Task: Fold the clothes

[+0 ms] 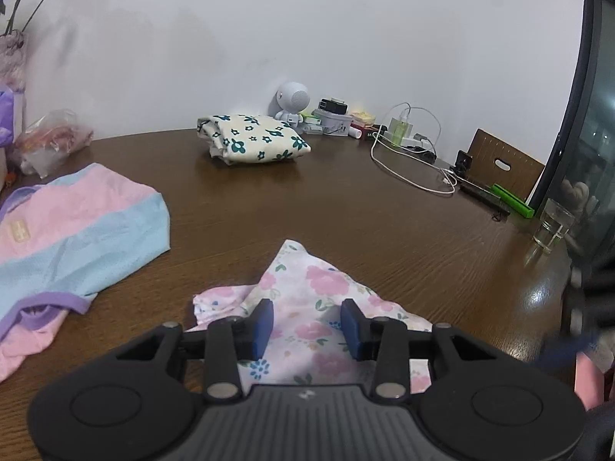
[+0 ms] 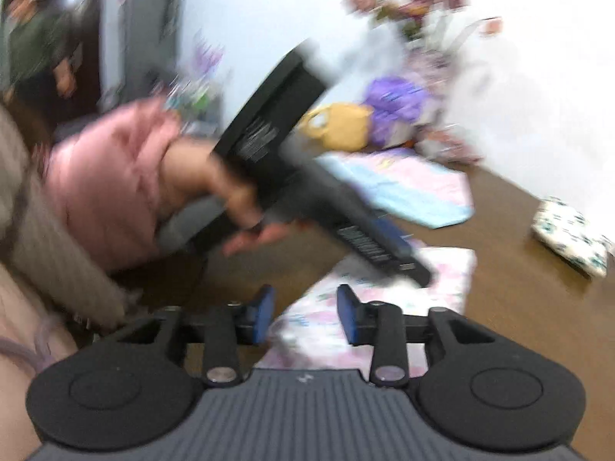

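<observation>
A white cloth with pink flowers (image 1: 307,299) lies crumpled on the brown table (image 1: 346,207), right under my left gripper (image 1: 306,320), which is open above it with nothing between its blue pads. The right wrist view is blurred by motion. There my right gripper (image 2: 305,313) is open over the near edge of the same floral cloth (image 2: 388,307). A hand in a pink sleeve (image 2: 115,176) holds the left gripper (image 2: 407,257) just above the cloth's far part. A pink and blue garment (image 1: 69,230) lies spread at the left. A folded cream cloth with teal flowers (image 1: 253,140) sits at the back.
A white round speaker (image 1: 290,101), small boxes, a charger with a white cable (image 1: 407,153) and a green bar (image 1: 513,199) line the back and right of the table. A drinking glass (image 1: 553,224) stands near the right edge. Plastic bags (image 1: 50,142) sit at the far left.
</observation>
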